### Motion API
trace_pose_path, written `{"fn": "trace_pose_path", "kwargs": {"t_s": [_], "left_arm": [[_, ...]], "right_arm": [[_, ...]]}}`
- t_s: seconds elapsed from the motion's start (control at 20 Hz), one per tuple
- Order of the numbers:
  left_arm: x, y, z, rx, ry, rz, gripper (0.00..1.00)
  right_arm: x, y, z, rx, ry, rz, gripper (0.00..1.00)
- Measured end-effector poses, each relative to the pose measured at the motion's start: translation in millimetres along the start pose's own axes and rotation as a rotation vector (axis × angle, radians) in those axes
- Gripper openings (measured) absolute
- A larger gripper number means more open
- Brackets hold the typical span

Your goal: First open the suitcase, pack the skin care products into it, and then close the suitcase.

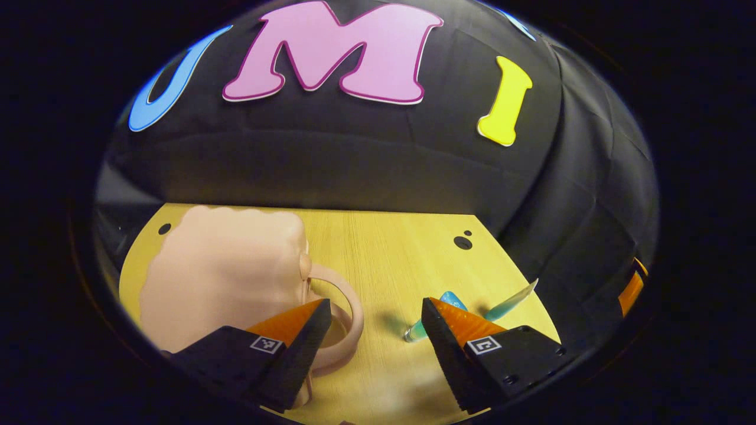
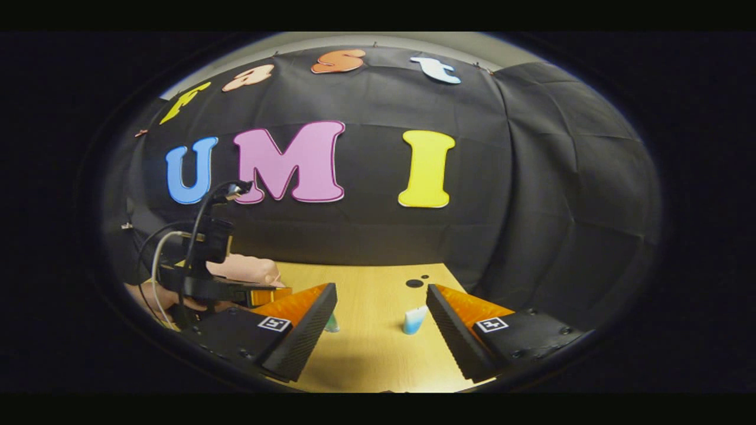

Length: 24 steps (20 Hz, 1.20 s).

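A pale pink suitcase (image 1: pixel 224 277) lies shut on the left of the wooden table (image 1: pixel 390 248), its loop handle (image 1: pixel 348 316) pointing toward my left gripper (image 1: pixel 375 304). That gripper is open and empty, with its left finger over the handle. A teal tube (image 1: pixel 508 301) and a small blue bottle (image 1: pixel 452 298) lie just past its right finger. In the right gripper view, my right gripper (image 2: pixel 381 287) hovers open over the table (image 2: pixel 366 354). A small blue-and-white bottle (image 2: pixel 415 320) stands ahead of it. A green item (image 2: pixel 332 323) peeks out behind its left finger.
A hand holds the left gripper (image 2: pixel 260 293) with its cables at the left of the right gripper view, in front of the suitcase (image 2: pixel 245 268). Round holes (image 1: pixel 462 242) mark the table's far right corner. Black cloth walls close the back and right.
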<state>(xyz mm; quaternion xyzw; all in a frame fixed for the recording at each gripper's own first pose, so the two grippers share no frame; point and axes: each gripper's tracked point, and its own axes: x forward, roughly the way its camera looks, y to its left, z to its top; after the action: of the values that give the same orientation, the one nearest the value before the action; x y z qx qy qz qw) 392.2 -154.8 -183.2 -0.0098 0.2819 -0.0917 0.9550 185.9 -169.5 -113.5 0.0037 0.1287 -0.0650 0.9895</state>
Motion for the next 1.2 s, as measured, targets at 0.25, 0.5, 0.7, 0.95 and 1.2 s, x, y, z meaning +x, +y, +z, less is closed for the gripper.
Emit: {"fn": "trace_pose_path", "kwargs": {"t_s": [0.25,0.5,0.7,0.95,1.2], "left_arm": [[32,14,-10,-0.004,0.068,0.108,0.93],[61,12,-20,0.088,0.132,0.129,0.82],[74,15,-47,0.064,0.235,0.161,0.63],[76,30,-55,0.090,0.302,0.211,0.19],[54,16,-18,0.124,0.251,0.155,0.11]], "right_arm": [[20,-5,-16,-0.020,0.036,0.018,0.97],[33,-12,-24,-0.008,0.061,0.017,0.97],[38,-19,-33,0.013,0.078,0.009,0.97],[40,-26,-43,0.036,0.096,0.005,0.98],[43,-17,-38,0.053,0.087,0.017,0.97]]}}
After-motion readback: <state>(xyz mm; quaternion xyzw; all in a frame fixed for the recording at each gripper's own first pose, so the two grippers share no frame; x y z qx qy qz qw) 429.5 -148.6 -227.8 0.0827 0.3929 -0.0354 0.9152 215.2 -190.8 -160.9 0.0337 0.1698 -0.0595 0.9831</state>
